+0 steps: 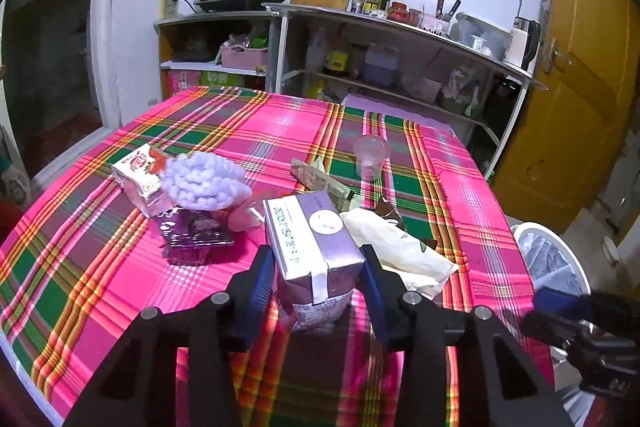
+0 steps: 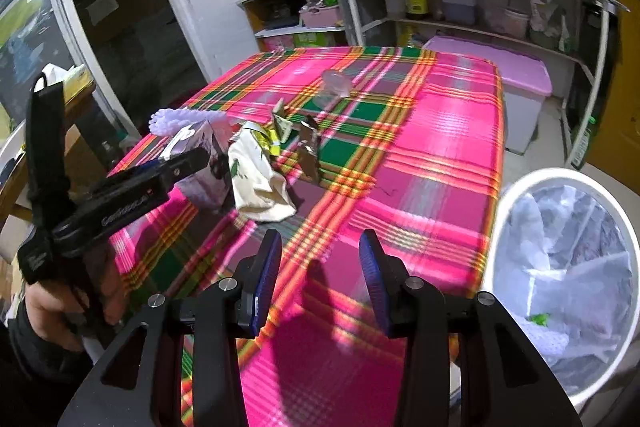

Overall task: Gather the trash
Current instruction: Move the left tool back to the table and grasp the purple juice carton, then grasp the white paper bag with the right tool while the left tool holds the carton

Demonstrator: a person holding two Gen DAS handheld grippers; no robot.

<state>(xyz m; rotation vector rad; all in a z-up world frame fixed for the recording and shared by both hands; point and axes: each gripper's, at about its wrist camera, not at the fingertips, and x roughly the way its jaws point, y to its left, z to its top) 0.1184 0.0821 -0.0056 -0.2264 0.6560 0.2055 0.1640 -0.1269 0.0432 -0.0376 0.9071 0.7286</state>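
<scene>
Straddling the purple carton [image 1: 316,247], left gripper [image 1: 320,287] spread wide, pads apart from it; carton's long axis runs away from the camera; right gripper [image 2: 320,283] gaping, empty, over the table's [image 2: 440,131] near edge.

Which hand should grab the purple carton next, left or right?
Left. Its tongs already straddle the purple carton, one finger on either side, open. The right tongs hang open over bare tablecloth, nearer the white bin.
</scene>
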